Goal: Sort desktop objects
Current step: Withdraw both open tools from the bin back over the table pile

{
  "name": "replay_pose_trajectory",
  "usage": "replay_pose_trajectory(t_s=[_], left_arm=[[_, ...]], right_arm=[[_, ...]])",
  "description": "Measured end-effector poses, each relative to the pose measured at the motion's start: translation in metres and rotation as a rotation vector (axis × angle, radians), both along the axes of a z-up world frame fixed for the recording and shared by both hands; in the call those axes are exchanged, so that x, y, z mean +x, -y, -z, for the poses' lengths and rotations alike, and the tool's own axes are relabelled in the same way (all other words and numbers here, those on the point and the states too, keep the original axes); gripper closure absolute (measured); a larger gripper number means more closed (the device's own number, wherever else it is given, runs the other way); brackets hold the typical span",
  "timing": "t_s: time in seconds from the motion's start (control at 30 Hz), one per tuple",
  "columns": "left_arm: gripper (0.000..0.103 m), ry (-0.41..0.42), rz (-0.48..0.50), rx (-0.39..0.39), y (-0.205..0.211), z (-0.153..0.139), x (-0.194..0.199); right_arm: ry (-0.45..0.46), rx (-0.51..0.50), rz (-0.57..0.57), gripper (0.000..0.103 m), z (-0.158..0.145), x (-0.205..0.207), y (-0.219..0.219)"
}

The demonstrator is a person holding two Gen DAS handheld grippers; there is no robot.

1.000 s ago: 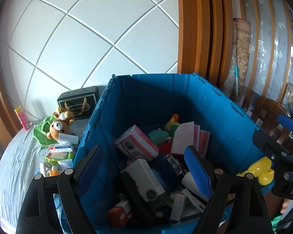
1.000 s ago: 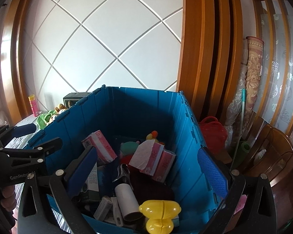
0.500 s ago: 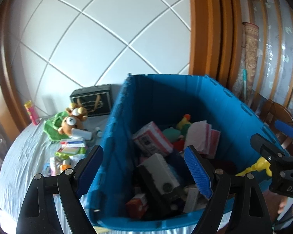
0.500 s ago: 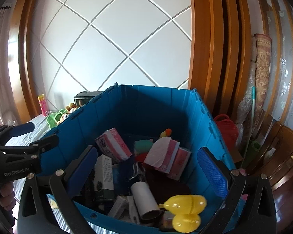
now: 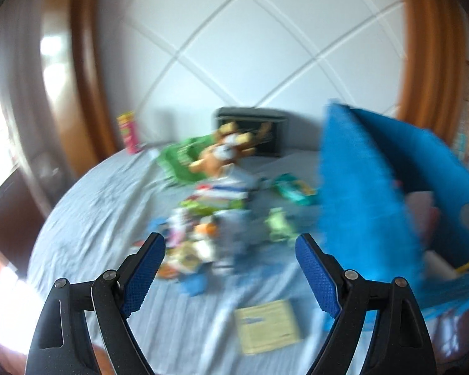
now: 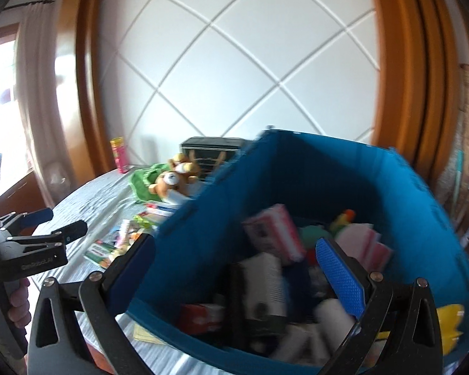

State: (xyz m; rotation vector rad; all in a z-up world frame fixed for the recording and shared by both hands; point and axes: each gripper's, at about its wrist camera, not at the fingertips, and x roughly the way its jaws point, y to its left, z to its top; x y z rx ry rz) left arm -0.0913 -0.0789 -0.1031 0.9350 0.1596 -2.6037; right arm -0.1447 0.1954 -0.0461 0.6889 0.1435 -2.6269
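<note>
Plainly blurred through the left wrist camera, so only coarse shapes to go by. At the far left edge of the tabletop [image 5: 87, 218], close to the wall, a pink tube [image 5: 129, 132] standing upright. Rightward along the far edge, a green cloth [image 5: 175, 159] with a bear plush [image 5: 219, 156] on top, backed by a black box [image 5: 250, 125]. Toward the middle of the tabletop, a loose heap of small packets [image 5: 209, 218], too smeared to name singly, lying straight ahead of the left gripper [image 5: 229, 243] and framed between both blue pads. Spread wide, that gripper, and gripping nothing. By the near edge, slightly right of the same gripper's centre line, a flat yellow leaflet [image 5: 267, 326] with its long side running roughly across the view. Further right, at the right edge of the tabletop, a blue bin [image 6: 312, 162] already loaded with goods, among them a pink-and-white box [image 6: 273, 234] and a yellow toy [image 6: 450, 322] at the near right corner. Hanging above the bin's near wall, the right gripper [image 6: 234, 243], likewise parted and empty, one finger outside the wall, the other over the contents. Judged from this: heap left of the bin, dead ahead of the left gripper, well off to the left of the right one, so nearer the left. Equally consistent with packets going into the bin or coming out onto the tabletop; cannot tell which.
</note>
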Motion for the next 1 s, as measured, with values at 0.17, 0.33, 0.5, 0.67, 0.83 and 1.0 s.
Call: replay_pose_trajectory(t_s=[0.17,0.33,0.5,0.67,0.83,1.0], left_arm=[[0.017,0.09,-0.105,0.013,0.109,0.039,0.021],[0.017,0.167,-0.148,0.022,0.2,0.071,0.039],[0.017,0.222,-0.154,0.052,0.258,0.097,0.04],[0.017,0.294,-0.103,0.101,0.272,0.134,0.021],[0.017,0.361,-0.051,0.136,0.26,0.163,-0.005],[0.017,0.419,-0.023,0.121,0.245,0.18,-0.039]], right_arm=[[0.007,0.002,-0.03,0.0,0.006,0.002,0.083],[0.011,0.019,-0.025,0.0,0.015,0.005,0.172],[-0.037,0.073,0.091,0.0,0.03,0.01,0.241],[0.145,0.096,0.051,0.0,0.075,-0.013,0.273],[0.258,0.113,0.019,0.0,0.114,-0.038,0.281],[0.307,0.113,0.017,0.0,0.133,-0.065,0.278]])
